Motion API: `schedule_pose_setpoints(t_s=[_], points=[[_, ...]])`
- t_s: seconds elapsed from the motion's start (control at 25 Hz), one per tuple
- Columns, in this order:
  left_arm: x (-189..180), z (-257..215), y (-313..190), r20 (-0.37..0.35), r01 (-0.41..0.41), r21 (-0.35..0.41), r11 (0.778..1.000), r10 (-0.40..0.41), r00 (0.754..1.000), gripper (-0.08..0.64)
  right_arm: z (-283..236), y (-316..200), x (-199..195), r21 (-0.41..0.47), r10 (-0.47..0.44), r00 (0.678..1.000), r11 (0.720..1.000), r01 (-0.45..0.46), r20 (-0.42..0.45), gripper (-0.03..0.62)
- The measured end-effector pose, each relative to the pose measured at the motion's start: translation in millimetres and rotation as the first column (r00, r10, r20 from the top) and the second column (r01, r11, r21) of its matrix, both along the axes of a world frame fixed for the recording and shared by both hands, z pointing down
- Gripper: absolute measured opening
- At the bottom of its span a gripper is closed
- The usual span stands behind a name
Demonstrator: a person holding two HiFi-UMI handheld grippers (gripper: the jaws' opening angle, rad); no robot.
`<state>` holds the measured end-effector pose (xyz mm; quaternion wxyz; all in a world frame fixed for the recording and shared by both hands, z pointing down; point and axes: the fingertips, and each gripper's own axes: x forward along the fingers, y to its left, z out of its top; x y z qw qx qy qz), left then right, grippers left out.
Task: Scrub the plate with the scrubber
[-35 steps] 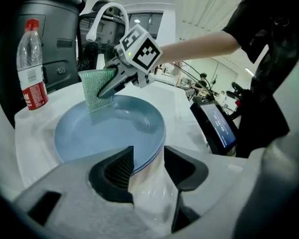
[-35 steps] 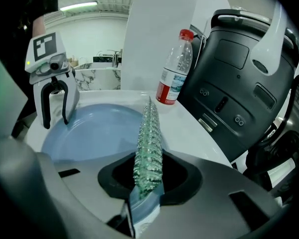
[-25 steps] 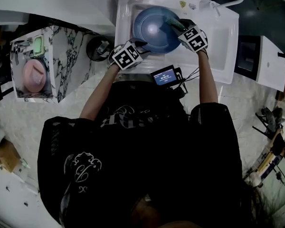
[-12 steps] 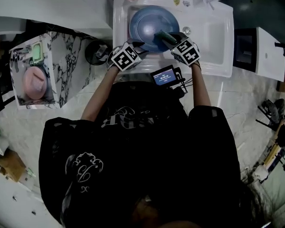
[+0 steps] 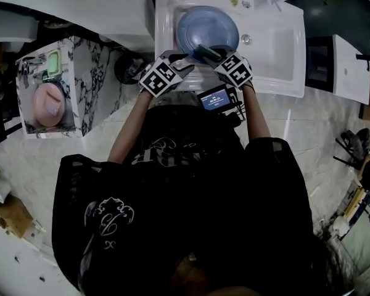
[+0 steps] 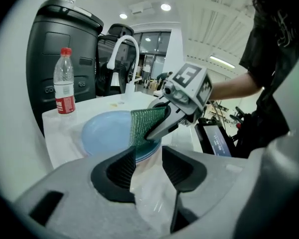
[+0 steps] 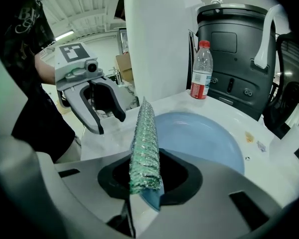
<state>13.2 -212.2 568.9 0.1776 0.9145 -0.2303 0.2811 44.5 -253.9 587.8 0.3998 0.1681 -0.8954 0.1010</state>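
At sink (image 5: 277, 48): one plate (image 5: 206, 26), one scrubber (image 5: 205, 52)

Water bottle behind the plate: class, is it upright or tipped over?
Upright: the water bottle stands on the sink rim, red cap on top.

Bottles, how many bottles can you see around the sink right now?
1. A clear bottle with a red cap stands upright at the back edge of the sink, behind the blue plate. More could be hidden outside these views.
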Motion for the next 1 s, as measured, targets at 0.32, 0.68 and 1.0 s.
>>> schedule_pose_setpoints(t_s=[0.32, 0.68, 1.0], points=[[-36.6, -59.8, 18.6, -0.137, 0.096, 0.071, 0.993, -0.085, 0.987, 0.166, -29.0, -6.5, -6.9, 0.044, 0.221, 0.973, 0.974, -0.224, 0.068, 0.091], [-82.6, -104.3, 57.8, -0.254, 0.144, 0.119, 0.982, -0.111, 0.961, 0.166, -105.7, 45.6, -40.0, 0.049, 0.394, 0.863, 0.902, -0.429, 0.316, 0.091], [-90.7, -107.8, 109.7, -0.306, 0.055, 0.112, 0.992, -0.018, 0.952, 0.166, -120.4, 130.2, -52.8, 0.004, 0.500, 0.777, 0.840, -0.542, 0.384, 0.089]])
